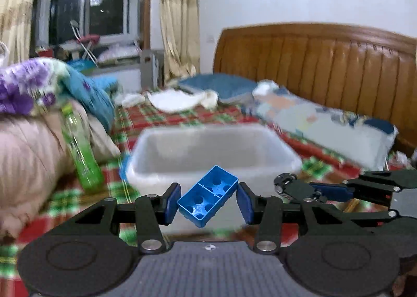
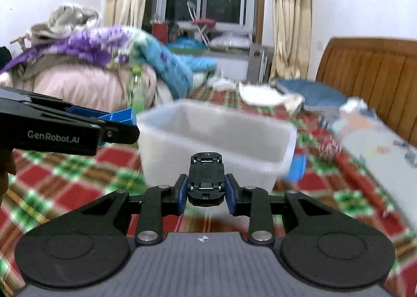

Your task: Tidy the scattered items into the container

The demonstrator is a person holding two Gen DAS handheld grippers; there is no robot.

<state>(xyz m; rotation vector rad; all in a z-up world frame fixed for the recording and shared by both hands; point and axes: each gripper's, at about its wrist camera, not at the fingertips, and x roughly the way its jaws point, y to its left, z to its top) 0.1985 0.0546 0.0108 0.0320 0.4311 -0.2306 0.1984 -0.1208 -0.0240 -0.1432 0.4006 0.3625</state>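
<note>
My left gripper point(image 1: 208, 200) is shut on a blue toy brick point(image 1: 208, 195), hollow side up, held just in front of the white plastic container point(image 1: 166, 166) on the plaid bedspread. My right gripper point(image 2: 206, 190) is shut on a black toy car point(image 2: 206, 179), underside up, held before the near wall of the container point(image 2: 182, 151). In the left wrist view the right gripper point(image 1: 294, 185) shows at the right with the car point(image 1: 284, 182). In the right wrist view the left gripper point(image 2: 130, 130) shows at the left with the brick point(image 2: 122, 117).
A green bottle point(image 1: 83, 161) leans against piled quilts point(image 1: 28, 145) left of the container. Something blue point(image 2: 297, 169) lies under the container's right side. Pillows point(image 1: 325, 125) and a wooden headboard point(image 1: 325, 62) are at the right. White cloths point(image 1: 177, 100) lie beyond the container.
</note>
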